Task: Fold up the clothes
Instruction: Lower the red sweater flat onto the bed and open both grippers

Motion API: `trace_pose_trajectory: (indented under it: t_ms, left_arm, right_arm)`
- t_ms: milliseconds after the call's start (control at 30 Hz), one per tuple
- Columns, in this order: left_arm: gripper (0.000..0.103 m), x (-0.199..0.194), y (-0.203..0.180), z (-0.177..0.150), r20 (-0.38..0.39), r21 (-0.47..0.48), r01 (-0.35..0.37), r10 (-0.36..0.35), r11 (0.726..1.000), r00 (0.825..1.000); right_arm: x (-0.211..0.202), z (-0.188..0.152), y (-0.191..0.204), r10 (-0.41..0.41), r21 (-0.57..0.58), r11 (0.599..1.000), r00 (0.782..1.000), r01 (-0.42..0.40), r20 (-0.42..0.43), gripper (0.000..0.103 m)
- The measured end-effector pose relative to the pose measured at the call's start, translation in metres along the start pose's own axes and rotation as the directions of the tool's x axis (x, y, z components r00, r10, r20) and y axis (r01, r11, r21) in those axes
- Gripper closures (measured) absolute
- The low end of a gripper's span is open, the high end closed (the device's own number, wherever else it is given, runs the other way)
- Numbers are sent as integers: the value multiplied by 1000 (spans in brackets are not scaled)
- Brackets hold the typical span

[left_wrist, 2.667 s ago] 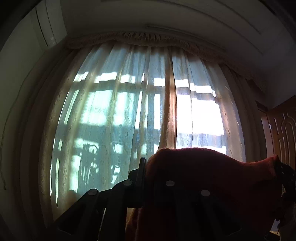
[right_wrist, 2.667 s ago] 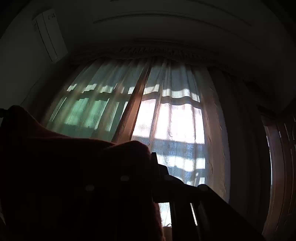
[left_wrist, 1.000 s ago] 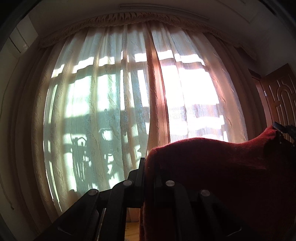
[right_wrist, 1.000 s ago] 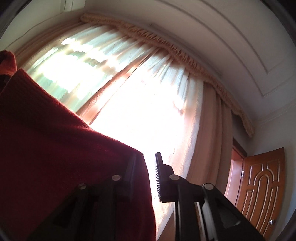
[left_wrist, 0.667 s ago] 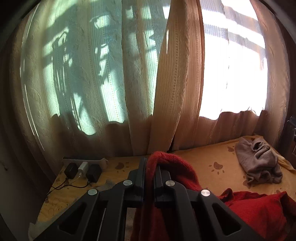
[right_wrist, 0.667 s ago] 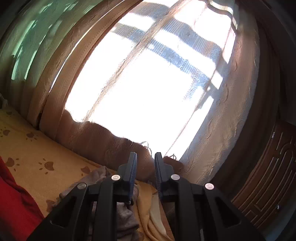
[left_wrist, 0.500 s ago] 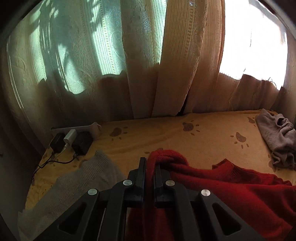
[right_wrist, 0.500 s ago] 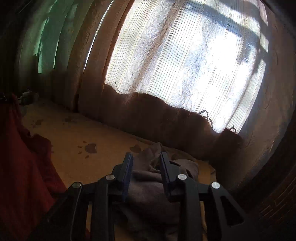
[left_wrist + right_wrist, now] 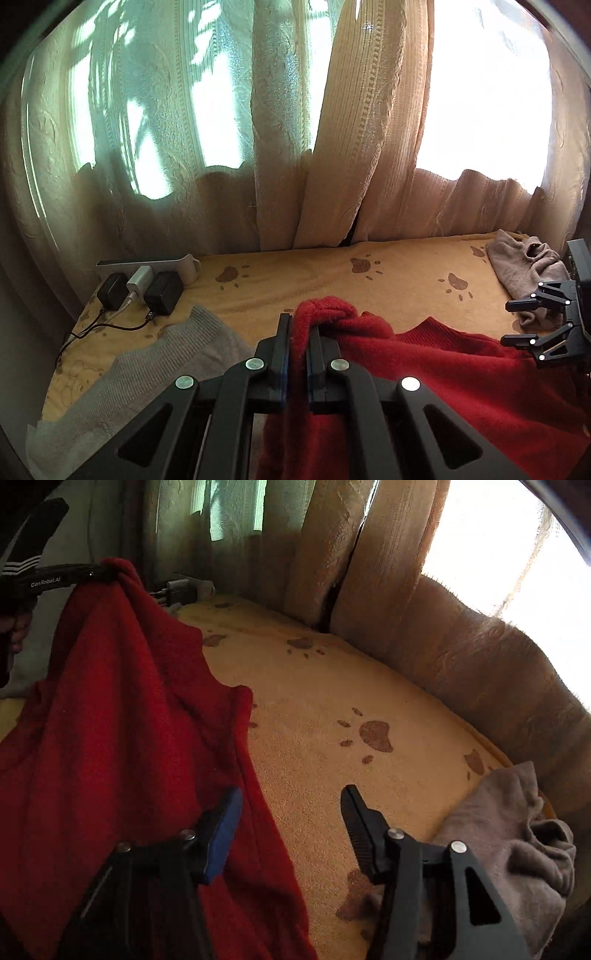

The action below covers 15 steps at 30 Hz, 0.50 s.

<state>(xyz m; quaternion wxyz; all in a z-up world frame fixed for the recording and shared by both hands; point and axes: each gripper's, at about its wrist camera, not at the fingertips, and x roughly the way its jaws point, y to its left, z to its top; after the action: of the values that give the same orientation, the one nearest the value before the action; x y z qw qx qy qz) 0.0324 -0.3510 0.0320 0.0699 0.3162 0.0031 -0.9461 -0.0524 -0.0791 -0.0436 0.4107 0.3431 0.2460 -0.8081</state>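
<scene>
At the far left of the bed (image 9: 295, 280), a power strip (image 9: 147, 264) with plugged-in adapters sits against the curtain, and a grey knit garment (image 9: 155, 369) lies below it on the yellow paw-print blanket. Beside that, the left tongs (image 9: 298, 325) are clamped tight on a bunched corner of the red sweater (image 9: 461, 387), holding that corner lifted while the rest of the garment spreads rightward across the blanket. In the right wrist view the same sweater (image 9: 110, 738) hangs from the left tongs (image 9: 107, 572) in a slope down to the bed. The right tongs (image 9: 291, 812) are opening, with nothing pinched between them; the left finger sits over the sweater's edge and the right one over bare blanket. At the far right lies a crumpled brownish-grey garment (image 9: 517, 849).

Judging by this, the folding has barely begun on the red sweater: it is being laid out, one corner apparently just let go, the other not yet released, and no fold is visible. Flattening, folding the sleeves and body, and then dealing with the two grey pieces all appear to remain.

The surface is a soft bed pushed against a window; cream lace curtains (image 9: 351, 129) hang to the mattress edge, strongly backlit, leaving the foreground dim.
</scene>
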Motion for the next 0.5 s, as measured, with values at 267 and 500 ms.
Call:
trace_pose_trajectory:
  t_ms: [267, 500]
  left_arm:
    - [97, -7, 4, -1, 0, -15, 14, -14, 1000, 1000]
    - [97, -13, 4, 5, 29, -25, 16, -16, 1000, 999]
  right_arm:
    - [39, 4, 13, 161, 38, 987, 981, -158, -107, 46]
    - [-5, 2, 23, -60, -8, 998, 998, 60, 33, 96]
